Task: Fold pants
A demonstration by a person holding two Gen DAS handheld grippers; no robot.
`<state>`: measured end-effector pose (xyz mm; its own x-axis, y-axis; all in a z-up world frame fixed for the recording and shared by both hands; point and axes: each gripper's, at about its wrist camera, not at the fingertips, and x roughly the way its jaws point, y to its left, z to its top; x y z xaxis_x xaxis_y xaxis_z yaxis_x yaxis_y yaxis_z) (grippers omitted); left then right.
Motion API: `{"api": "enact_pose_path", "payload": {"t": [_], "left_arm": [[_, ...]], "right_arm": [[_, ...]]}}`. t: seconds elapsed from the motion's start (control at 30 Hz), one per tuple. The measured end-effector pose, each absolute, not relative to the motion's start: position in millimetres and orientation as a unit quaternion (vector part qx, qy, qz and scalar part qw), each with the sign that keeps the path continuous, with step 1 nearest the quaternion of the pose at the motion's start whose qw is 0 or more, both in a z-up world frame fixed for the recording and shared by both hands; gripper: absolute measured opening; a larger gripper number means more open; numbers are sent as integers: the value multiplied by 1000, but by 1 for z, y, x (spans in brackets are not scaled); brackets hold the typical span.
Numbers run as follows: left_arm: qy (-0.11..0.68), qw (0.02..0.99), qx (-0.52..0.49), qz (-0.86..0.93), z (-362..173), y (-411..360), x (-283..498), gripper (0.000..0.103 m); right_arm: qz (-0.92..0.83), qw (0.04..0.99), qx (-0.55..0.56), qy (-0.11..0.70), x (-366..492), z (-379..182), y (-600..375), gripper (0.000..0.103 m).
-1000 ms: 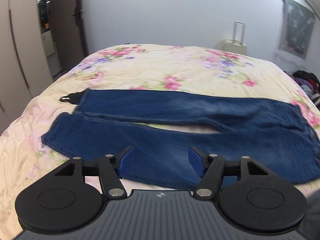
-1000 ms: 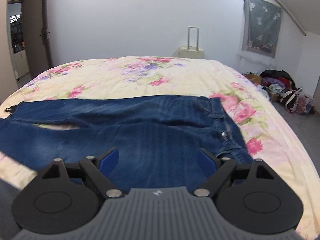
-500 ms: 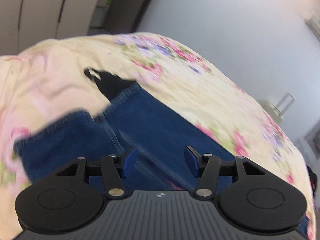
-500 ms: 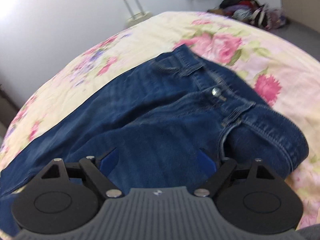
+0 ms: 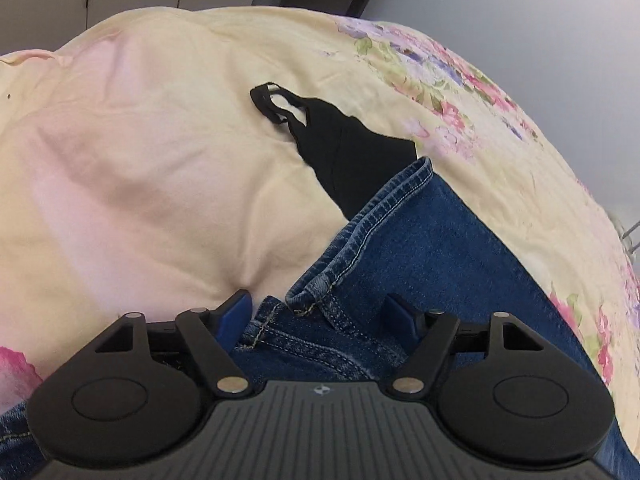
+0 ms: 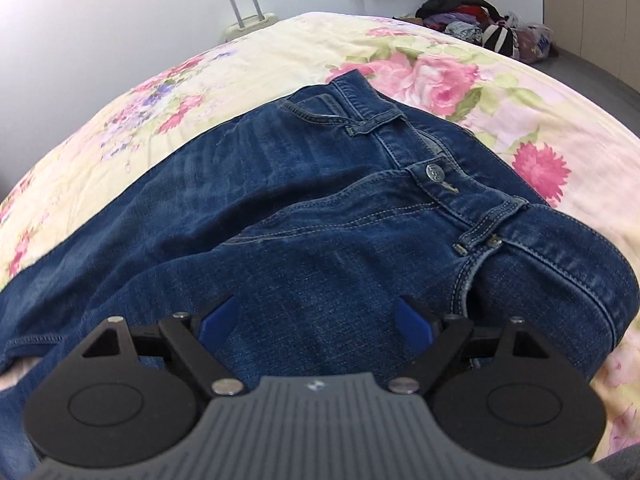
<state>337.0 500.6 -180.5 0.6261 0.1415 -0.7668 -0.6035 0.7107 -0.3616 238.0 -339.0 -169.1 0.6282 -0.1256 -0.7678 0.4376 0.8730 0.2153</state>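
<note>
Since the jeans [image 6: 304, 216] are heavy denim, expect a limp but weighty load: soft enough to drape, with stiff, thick spots at the seams, hems and waistband. Not slippery, not fragile. A single-layer pinch mid-panel would likely just tent the cloth, so grab at stitched edges.

Location: jeans lie spread flat across the bed [image 5: 132, 168], front side up, on the floral bedspread. Waist end sits in the right wrist view, leg ends in the left wrist view.

Left gripper [image 5: 320, 312]: fingers spread wide, holding nothing. It hovers low over the near leg's hem [image 5: 316, 300], blue pads either side of the rumpled cuff; contact can't be confirmed. The far leg's hem [image 5: 396, 192] lies beyond, overlapping a black garment [image 5: 352, 152] with thin straps. Risk: a deep pinch at that far hem could drag the black piece along.

Right gripper [image 6: 314, 316]: fingers also spread wide, empty, over the hip area just short of the waistband [image 6: 452, 184]. Button [image 6: 435, 172] and belt loops mark the thickest part. Best hold, in my judgement, is the near waistband corner, paired with the near hem on the left.

Containers: none on the bed. A suitcase [image 6: 250, 20] stands against the far wall, shut as far as I can tell, contents unknown. A clothes pile [image 6: 480, 26] sits loose on the floor, not in anything visible.
</note>
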Motion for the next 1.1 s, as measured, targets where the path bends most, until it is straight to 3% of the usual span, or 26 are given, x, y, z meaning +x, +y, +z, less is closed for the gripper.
{"api": "enact_pose_path", "payload": {"t": [0.03,0.07,0.13,0.27,0.33,0.57,0.67,0.73,0.93,1.0,1.1], "left_arm": [[364,851,-300,231,-176,497,336,50],[354,858,-290,235,-170,494,335,15],[325,871,-283,234,-152,487,333,10],[250,924,-168,236,-82,452,339,10],[248,926,-126,255,-67,453,355,10],[373,875,-59,303,-126,466,406,11],[385,864,-67,317,-141,464,394,24],[383,868,-63,310,-136,461,378,32],[384,895,35,223,-85,422,324,33],[387,897,86,194,-71,404,306,33],[393,894,156,146,-53,378,278,33]], "right_arm": [[-159,881,194,401,237,-169,-339,82],[-159,881,196,400,236,-169,-339,82],[-160,879,204,399,233,-168,-341,82],[-161,878,210,399,230,-168,-342,82],[-159,878,211,398,228,-168,-342,82],[-162,874,230,397,225,-170,-349,82],[-163,871,232,402,227,-173,-351,82],[-163,869,226,409,230,-173,-350,82],[-147,859,214,442,227,-152,-355,81],[-138,852,210,459,224,-140,-363,76],[-120,843,172,496,218,-121,-376,61]]}}
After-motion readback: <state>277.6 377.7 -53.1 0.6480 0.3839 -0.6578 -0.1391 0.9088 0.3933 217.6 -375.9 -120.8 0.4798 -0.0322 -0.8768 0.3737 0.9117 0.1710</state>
